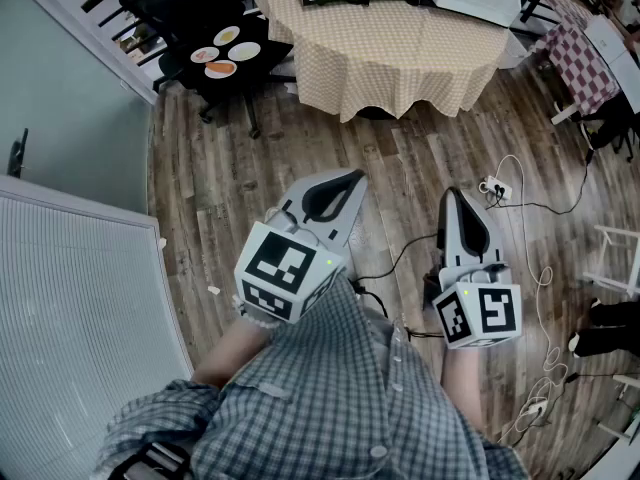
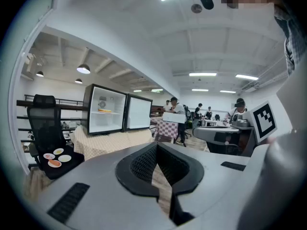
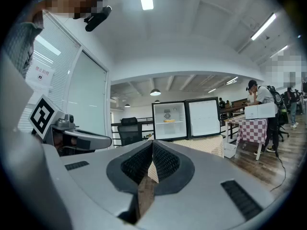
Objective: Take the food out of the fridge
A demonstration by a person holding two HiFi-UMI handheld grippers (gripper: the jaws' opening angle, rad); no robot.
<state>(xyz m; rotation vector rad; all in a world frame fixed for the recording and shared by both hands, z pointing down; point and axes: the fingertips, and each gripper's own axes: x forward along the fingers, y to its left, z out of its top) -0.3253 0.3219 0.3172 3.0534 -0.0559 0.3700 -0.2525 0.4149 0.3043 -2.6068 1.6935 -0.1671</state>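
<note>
Step in hand: the approach, as I judged it; nothing had been taken out, and both grippers were held well apart from the fridge point(image 2: 117, 114) across open wooden floor.
Left gripper point(image 1: 352, 179): clenched, nothing between its jaws, pointed slightly down toward the fridge.
Right gripper point(image 1: 454, 195): clenched too and empty, held level beside the left one.
Fridge: stood on the bench point(image 1: 390, 53) with the checked cloth, door swung open to the side.
Food point(image 3: 168, 120): a flat yellowish item on the fridge's upper shelf; too small to name further.
Office chair point(image 1: 190, 28): just beside the bench's left edge, carrying small plates point(image 1: 225, 53) of food on its seat.
Next move, as judged: walk closer, spread one gripper's jaws, reach level into the open compartment and close on the food or its dish without tipping it.
Caution: cables point(image 1: 520, 203) lay on the floor to the right.
</note>
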